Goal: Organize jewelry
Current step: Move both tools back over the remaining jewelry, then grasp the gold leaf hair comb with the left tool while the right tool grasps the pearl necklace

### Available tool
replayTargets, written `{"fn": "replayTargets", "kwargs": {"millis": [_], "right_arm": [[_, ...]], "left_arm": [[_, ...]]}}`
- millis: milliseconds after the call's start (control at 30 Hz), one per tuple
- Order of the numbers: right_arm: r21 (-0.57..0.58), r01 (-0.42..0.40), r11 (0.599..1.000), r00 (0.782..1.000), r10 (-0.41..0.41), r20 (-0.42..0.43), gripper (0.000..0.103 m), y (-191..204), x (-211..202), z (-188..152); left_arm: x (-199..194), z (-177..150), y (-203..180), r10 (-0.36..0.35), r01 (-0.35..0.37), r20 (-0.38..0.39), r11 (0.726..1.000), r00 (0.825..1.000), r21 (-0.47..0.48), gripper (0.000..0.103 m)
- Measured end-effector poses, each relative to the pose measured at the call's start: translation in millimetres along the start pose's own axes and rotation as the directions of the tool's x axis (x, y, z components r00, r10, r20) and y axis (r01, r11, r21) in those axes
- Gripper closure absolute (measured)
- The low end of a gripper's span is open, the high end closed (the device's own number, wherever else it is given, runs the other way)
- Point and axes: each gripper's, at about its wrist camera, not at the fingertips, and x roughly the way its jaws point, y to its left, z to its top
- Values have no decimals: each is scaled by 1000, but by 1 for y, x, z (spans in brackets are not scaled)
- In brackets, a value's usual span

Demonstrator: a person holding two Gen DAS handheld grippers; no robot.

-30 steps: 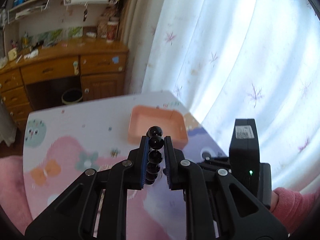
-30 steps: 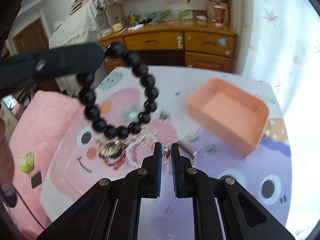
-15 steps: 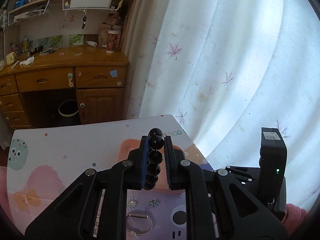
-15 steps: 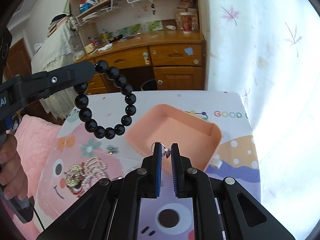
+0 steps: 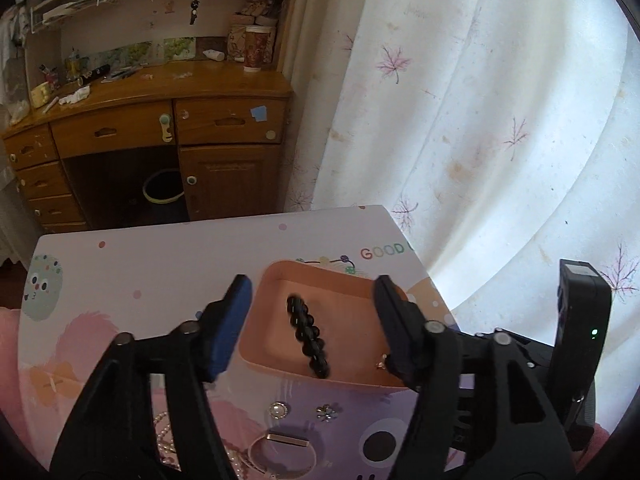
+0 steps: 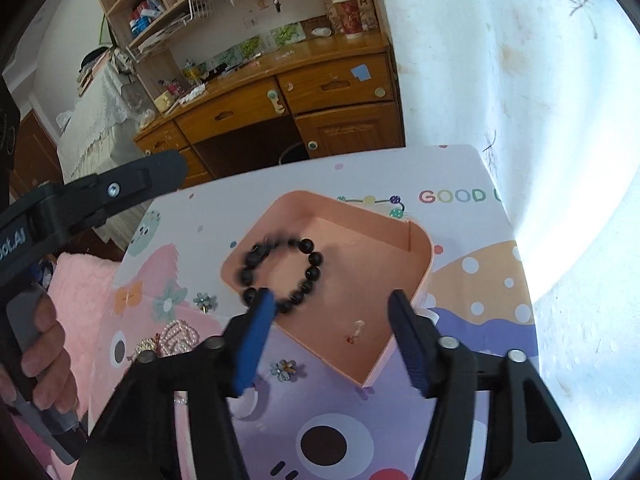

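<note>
Plainly, both grippers are spread wide and empty. Between and just beyond the left gripper [image 5: 312,312], the bracelet [image 5: 307,332] is seen edge-on in the tray [image 5: 320,276], its long axis running away from the jaws. Beyond the right gripper [image 6: 332,324] it is blurred, so whether it rests or falls cannot be told. An earring [image 6: 356,332] lies between the right jaws; more pieces [image 5: 278,410] are cut off under the left gripper.

Daylight is pouring through the curtain [image 5: 500,120] to the right of my claws, blowing out to white glare. The black bead bracelet [image 6: 280,276] between my fingers is smearing with motion blur. Edges are bending and darkening into fisheye vignette.
</note>
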Motion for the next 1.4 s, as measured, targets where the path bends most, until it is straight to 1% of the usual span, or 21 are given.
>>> {"fn": "replayTargets", "kwargs": {"millis": [33, 200, 267, 400, 533, 667, 733, 900, 1000, 1100, 1200, 1267, 1300, 1333, 1400], "right_arm": [[4, -1, 1000, 1000, 1, -2, 40, 3, -1, -2], [34, -20, 999, 999, 21, -26, 38, 9, -2, -5], [55, -37, 998, 999, 39, -31, 35, 14, -6, -6], [93, -83, 992, 995, 88, -53, 32, 28, -8, -14], [129, -131, 983, 984, 145, -108, 31, 45, 1, -26], [221, -181, 958, 953, 226, -200, 31, 60, 20, -44], [266, -192, 945, 937, 257, -237, 31, 67, 28, -54], [340, -189, 921, 903, 299, -309, 31, 85, 44, -76], [389, -168, 906, 875, 319, -364, 31, 95, 57, -89], [401, -144, 905, 855, 318, -411, 31, 109, 69, -101], [392, -123, 912, 845, 304, -441, 31, 126, 79, -111], [377, -104, 920, 844, 282, -455, 31, 138, 84, -113], [369, -95, 924, 845, 271, -461, 31, 145, 86, -115], [364, -88, 927, 844, 263, -467, 31, 150, 90, -113], [351, -61, 934, 848, 234, -475, 31, 159, 94, -114]], "left_arm": [[-1, 0, 3, 21, -21, 12, 1000, 1000, -3, 38], [-20, -8, 30, 107, -107, -4, 994, 994, -13, 37], [-31, -14, 47, 142, -142, -16, 989, 990, -26, 37], [-49, -34, 81, 194, -199, -64, 977, 979, -79, 37], [-66, -69, 112, 246, -263, -137, 957, 960, -126, 36], [-80, -111, 140, 276, -317, -223, 931, 935, -180, 36], [-89, -134, 155, 284, -343, -263, 915, 922, -214, 36], [-101, -181, 171, 286, -383, -342, 886, 895, -260, 36], [-103, -206, 177, 277, -389, -375, 883, 884, -264, 36], [-96, -218, 177, 260, -381, -394, 884, 882, -270, 36], [-89, -226, 182, 233, -369, -400, 878, 887, -306, 36], [-84, -231, 189, 214, -364, -397, 861, 893, -354, 36], [-81, -226, 190, 205, -360, -396, 856, 895, -370, 36], [-78, -227, 193, 188, -348, -390, 851, 901, -394, 36], [-72, -226, 196, 168, -333, -384, 846, 908, -417, 36]]}}
